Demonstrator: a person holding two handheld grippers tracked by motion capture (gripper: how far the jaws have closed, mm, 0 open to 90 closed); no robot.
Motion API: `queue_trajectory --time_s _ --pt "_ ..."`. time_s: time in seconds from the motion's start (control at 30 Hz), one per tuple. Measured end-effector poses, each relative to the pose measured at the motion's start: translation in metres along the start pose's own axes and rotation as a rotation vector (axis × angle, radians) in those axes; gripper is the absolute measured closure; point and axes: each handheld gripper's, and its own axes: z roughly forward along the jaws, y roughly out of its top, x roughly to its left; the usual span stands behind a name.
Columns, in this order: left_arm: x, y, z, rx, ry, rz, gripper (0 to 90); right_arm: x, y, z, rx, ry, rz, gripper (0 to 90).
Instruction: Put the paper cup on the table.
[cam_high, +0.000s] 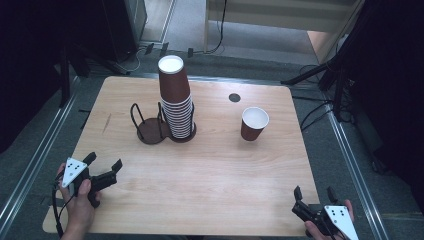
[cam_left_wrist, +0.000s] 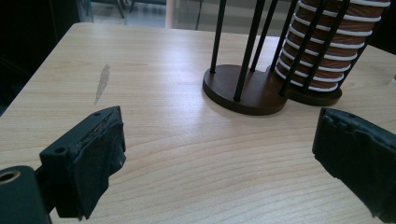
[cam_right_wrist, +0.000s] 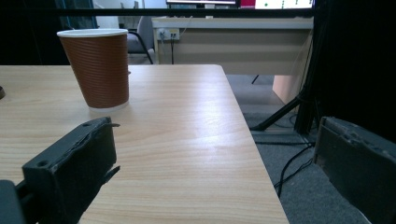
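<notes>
The single paper cup (cam_high: 254, 123) stands upright on the right half of the desk (cam_high: 210, 180), well apart from the 2-ring cup holder (cam_high: 150, 131), whose right ring carries a tall stack of cups (cam_high: 176, 100) leaning slightly and whose left ring is bare. The right tool (cam_high: 315, 193) hangs at the desk's near right corner, released with nothing between its jaws; in the right gripper view the cup (cam_right_wrist: 95, 67) sits ahead and to the left of that gap. The left tool (cam_high: 104, 167) rests at the near left edge, also spread wide and holding nothing, facing the holder's base (cam_left_wrist: 243, 88).

The step in hand looks like a reach for the lone cup with the right tool. To do it well, swing the tool leftward so the cup centres between the jaws, come in level at mid-height on the ribbed wall, and close gently: thin paper will crush or the cup tip if pushed from 1 side first. Keep the left tool clear of the leaning stack.
</notes>
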Motion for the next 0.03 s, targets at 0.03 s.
queue_trajectory --time_s 0.03 --pt "-0.0003 -0.0002 0.0 -0.003 0.004 0.001 3.2 0.0009 -0.0001 -0.0003 -0.003 -0.005 -0.003 0.0"
